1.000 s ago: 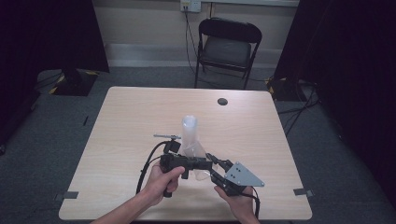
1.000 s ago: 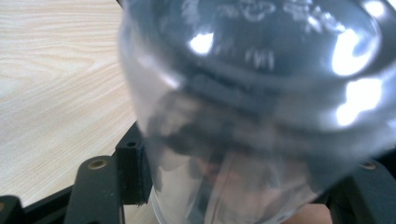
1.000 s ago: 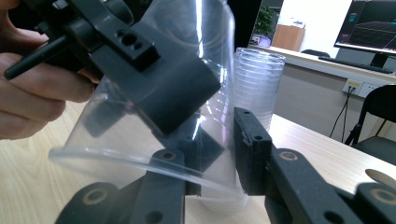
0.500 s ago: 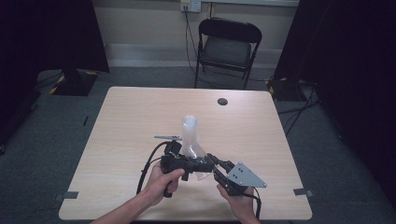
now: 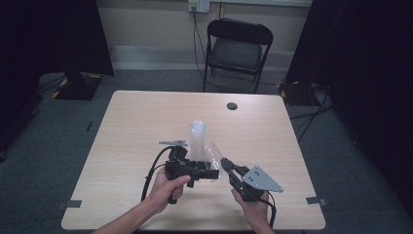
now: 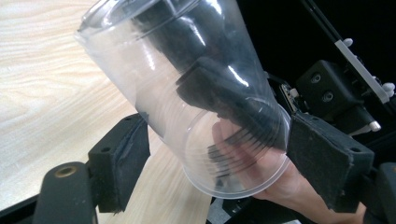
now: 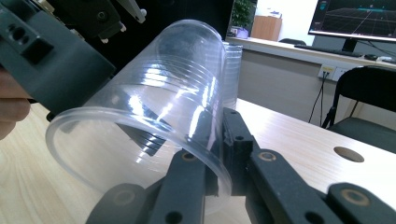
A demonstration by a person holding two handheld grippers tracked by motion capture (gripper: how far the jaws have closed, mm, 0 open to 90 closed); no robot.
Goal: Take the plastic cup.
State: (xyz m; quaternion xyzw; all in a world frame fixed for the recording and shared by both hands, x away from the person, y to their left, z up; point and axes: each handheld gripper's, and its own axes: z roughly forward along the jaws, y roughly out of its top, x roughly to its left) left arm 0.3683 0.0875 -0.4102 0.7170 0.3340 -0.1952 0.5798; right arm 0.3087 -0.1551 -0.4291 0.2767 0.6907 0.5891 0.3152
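A clear plastic cup [image 5: 213,155] lies tilted on its side in the air just above the wooden table [image 5: 141,122], held between both grippers. My left gripper [image 5: 214,173] is shut on the cup [image 6: 201,93] near its base, one pad on each side. My right gripper [image 5: 225,164] is shut on the cup's rim [image 7: 212,154], with one jaw inside the cup and the other outside. Just behind the held cup, a stack of clear cups [image 5: 197,132] stands upright on the table; the stack [image 7: 232,70] also rises past the cup in the right gripper view.
A dark round hole [image 5: 232,106] is set in the table near its far edge. A black folding chair [image 5: 237,48] stands beyond the table. Black curtains hang on both sides. A monitor [image 7: 357,18] sits on a far desk.
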